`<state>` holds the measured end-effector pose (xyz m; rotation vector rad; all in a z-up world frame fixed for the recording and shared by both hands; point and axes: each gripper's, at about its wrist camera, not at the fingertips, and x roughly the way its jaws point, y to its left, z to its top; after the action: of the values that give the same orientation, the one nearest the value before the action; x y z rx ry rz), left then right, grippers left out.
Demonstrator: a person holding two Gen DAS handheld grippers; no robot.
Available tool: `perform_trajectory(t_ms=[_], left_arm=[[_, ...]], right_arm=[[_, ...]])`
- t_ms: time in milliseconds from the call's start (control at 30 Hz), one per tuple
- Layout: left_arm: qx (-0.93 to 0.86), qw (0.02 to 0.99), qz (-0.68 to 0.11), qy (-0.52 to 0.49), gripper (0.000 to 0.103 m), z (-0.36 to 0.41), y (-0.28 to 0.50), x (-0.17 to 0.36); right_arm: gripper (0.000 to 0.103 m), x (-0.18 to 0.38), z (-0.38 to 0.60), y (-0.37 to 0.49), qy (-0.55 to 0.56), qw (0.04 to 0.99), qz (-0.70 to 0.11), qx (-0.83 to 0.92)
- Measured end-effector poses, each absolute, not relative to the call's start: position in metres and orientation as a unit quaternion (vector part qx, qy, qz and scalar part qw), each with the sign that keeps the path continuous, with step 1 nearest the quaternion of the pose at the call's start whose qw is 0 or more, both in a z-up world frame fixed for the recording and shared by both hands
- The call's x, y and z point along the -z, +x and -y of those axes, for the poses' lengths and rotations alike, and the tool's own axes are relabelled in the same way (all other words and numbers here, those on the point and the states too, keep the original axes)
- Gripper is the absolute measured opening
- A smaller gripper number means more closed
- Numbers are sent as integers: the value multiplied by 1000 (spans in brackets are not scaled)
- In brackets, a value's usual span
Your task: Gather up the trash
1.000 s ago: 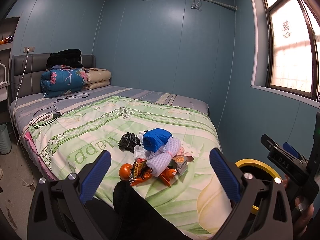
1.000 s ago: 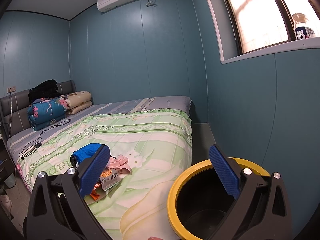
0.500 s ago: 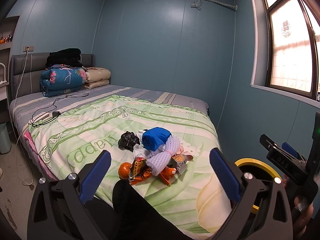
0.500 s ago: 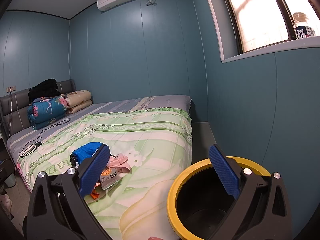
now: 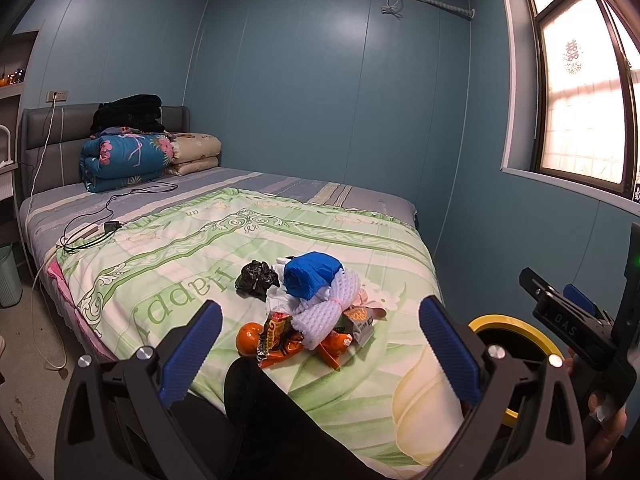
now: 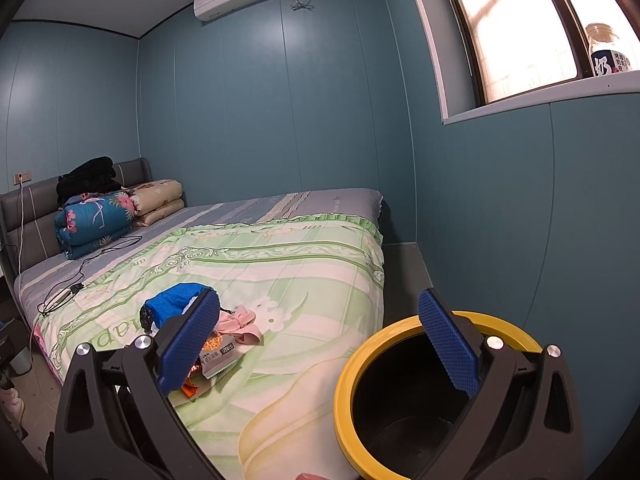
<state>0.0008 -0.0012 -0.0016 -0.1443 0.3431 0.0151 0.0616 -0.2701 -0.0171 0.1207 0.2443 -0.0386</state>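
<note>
right claw [image 6: 319, 344] spread wide, empty | yellow-rimmed bin [image 6: 348, 380] beside bed [image 6: 312, 264] | trash pile [image 6: 208, 340] on quilt

Open green quilt [image 5: 168, 264] all around the trash pile [image 5: 308, 308]. Yellow-rimmed bin [image 6: 400, 360] unobstructed from above, tight against the bed edge.

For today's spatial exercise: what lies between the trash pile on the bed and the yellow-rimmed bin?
Only bare green floral quilt separates the trash pile from the yellow-rimmed bin, seen best in the right wrist view.
</note>
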Motion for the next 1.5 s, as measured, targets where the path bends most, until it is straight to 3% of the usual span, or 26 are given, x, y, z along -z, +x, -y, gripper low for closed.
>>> perform_trajectory(t_ms=[1500], left_arm=[[-16,978,-182,-99,95,-17,9,8]], right_arm=[[95,19,266,68,45,992,-116,31]])
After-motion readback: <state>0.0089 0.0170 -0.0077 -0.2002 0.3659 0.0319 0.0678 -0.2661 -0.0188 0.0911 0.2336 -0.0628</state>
